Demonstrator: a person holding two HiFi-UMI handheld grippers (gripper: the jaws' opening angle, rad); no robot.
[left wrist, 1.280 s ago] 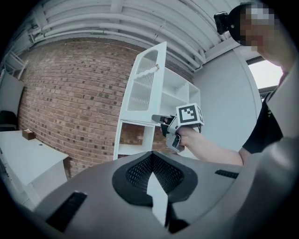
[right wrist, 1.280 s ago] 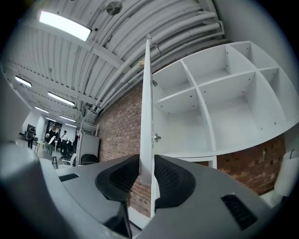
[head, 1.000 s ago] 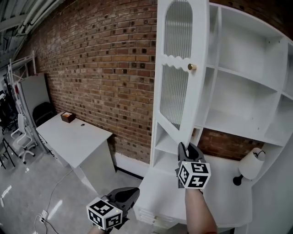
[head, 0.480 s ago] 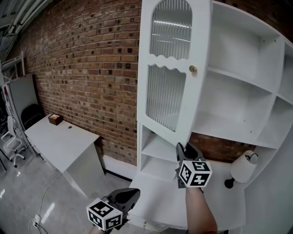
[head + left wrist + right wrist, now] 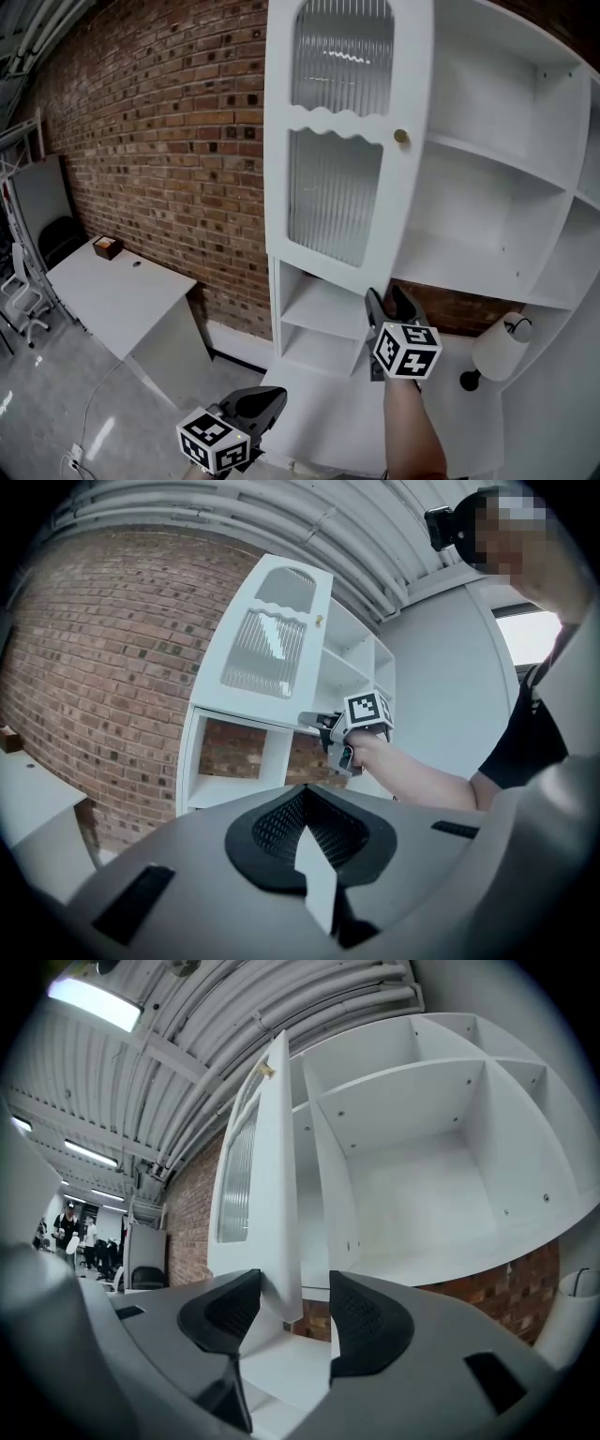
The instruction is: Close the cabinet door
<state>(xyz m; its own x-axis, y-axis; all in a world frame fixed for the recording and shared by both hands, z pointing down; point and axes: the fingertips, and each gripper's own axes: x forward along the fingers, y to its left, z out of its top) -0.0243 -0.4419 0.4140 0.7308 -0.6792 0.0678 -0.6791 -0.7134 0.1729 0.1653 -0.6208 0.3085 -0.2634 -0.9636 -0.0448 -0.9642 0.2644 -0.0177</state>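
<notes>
The right gripper (image 5: 292, 1314) has just opened its jaws wide, loosely straddling the lower corner of the white arched ribbed-glass cabinet door (image 5: 342, 141), half open off the white shelf cabinet (image 5: 497, 187). Unheld, the door could stall short of shut; the left gripper (image 5: 265, 401) hangs closed, empty.

- No readable txt, nos., brand names or signs in any view.
- Right marker cube (image 5: 407, 350): b/w square code patterns only, no letters or digits.
- Left marker cube (image 5: 214, 441): same kind of b/w patterns, nothing to read.
- Small brown box (image 5: 106, 247) on the table (image 5: 141, 300) by the brick wall: too small & far to tell if it has any print.
</notes>
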